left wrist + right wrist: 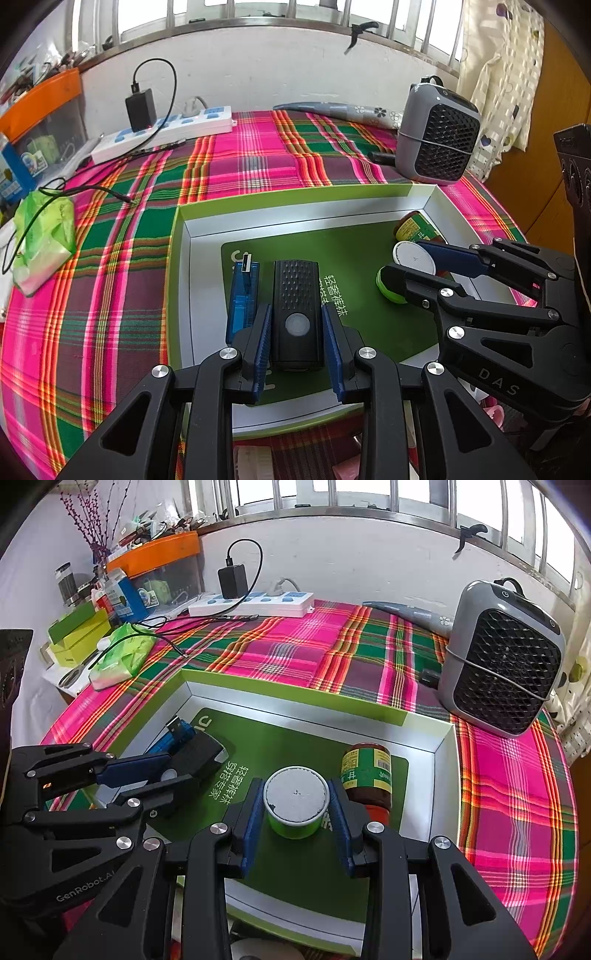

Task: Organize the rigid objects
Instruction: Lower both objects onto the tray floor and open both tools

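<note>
A shallow green-rimmed box [295, 201] [295, 698] with pale walls lies on the plaid cloth. In it, my left gripper [295, 310] [173, 771] is shut on a black rectangular device [295, 291] [203, 753] with a round lens; its blue pads press both long sides. A blue USB stick [242, 295] [177, 733] lies just left of the device. My right gripper [295, 788] [410, 258] is shut on a green round tub [295, 823] [388, 290] with a white lid. A brown bottle [365, 775] [413, 227] lies on its side in the box's far right corner, beside the right finger.
A grey fan unit [439, 140] [506, 664] stands behind the box on the right. At the back left are a white power strip [162, 129] [251, 603] with a black charger, a loose cable, and a green tissue pack [44, 236] [122, 657]. Cluttered boxes fill the far left.
</note>
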`<state>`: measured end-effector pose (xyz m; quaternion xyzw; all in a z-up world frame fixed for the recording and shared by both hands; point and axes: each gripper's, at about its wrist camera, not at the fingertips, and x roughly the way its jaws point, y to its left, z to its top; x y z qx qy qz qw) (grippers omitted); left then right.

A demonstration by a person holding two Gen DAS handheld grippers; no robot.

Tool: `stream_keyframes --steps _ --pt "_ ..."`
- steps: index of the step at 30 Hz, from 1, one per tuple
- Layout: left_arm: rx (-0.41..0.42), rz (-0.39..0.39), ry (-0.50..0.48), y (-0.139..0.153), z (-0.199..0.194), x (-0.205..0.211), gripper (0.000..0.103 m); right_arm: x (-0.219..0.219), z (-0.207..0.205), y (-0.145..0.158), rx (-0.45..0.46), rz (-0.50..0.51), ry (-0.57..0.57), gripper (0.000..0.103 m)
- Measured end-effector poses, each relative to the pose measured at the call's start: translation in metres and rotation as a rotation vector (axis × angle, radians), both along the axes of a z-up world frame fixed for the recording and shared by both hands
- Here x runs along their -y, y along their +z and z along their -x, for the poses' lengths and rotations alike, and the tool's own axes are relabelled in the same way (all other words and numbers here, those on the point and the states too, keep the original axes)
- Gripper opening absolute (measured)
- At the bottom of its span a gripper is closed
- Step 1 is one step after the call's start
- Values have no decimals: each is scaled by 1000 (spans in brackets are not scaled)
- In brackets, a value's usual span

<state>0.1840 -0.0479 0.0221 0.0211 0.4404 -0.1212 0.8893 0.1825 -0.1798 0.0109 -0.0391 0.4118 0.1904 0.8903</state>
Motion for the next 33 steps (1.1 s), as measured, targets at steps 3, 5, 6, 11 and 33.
stream_keyframes --steps 3,5,6,11,33 --pt "0 1 0 0 0 0 27 1 0 0 -1 -6 -3 36" --pt "0 0 0 0 0 0 27 1 0 0 0 -9 -4 36" --pt "0 -1 0 0 0 0 27 2 1 1 1 -9 -4 36" --pt "4 -2 1 0 1 0 27 3 3 2 5 -17 -4 36" --pt "56 -8 13 17 26 -5 30 4 21 14 41 -35 -22 40"
